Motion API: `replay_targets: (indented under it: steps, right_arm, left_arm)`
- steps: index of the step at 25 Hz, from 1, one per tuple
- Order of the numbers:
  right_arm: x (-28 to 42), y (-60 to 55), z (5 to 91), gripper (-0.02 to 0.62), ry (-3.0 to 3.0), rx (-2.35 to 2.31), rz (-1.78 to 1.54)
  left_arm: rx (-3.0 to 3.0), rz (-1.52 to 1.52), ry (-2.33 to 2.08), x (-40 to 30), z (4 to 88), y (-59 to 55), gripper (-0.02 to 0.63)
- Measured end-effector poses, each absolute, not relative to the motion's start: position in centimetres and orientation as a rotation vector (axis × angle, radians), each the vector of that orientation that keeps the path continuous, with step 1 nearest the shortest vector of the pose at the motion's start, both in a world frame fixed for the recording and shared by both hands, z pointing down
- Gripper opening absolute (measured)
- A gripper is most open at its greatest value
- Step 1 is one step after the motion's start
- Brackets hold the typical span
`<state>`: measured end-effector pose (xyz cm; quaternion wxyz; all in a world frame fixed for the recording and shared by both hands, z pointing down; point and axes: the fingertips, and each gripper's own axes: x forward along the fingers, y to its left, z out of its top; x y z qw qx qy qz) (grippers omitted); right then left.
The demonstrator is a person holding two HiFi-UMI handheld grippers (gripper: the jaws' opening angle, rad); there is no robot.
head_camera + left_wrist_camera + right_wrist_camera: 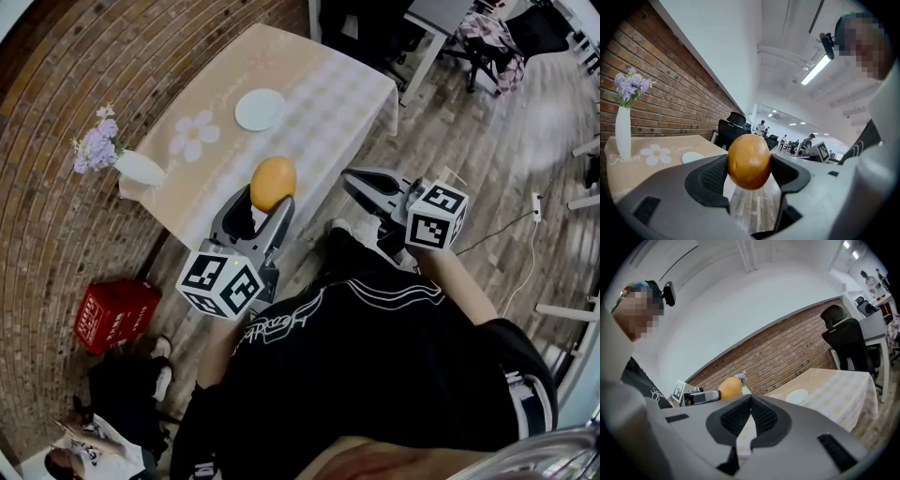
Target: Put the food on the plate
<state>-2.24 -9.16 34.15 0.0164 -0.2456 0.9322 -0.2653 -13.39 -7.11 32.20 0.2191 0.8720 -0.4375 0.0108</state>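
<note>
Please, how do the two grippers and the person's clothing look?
Both the left gripper and the right gripper have grey, tapering plastic bodies. Each carries a white cube with black square markers. The pads are black and ribbed. The person wears a black top with white line print.

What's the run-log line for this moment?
left gripper: shut on food | right gripper: shut, empty | plate: bare, on table | food: not yet on plate
</note>
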Motion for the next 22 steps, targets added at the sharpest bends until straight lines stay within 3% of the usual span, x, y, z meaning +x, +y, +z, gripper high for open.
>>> replay_targets:
  steps: [22]
  right_arm:
    - [-2.8,-22.0,38.3,-0.005,2.883,-0.717,-0.975]
  left_arm:
    - [2.295,0.149,-1.286,-14.8,36.6,-19.4,0.287]
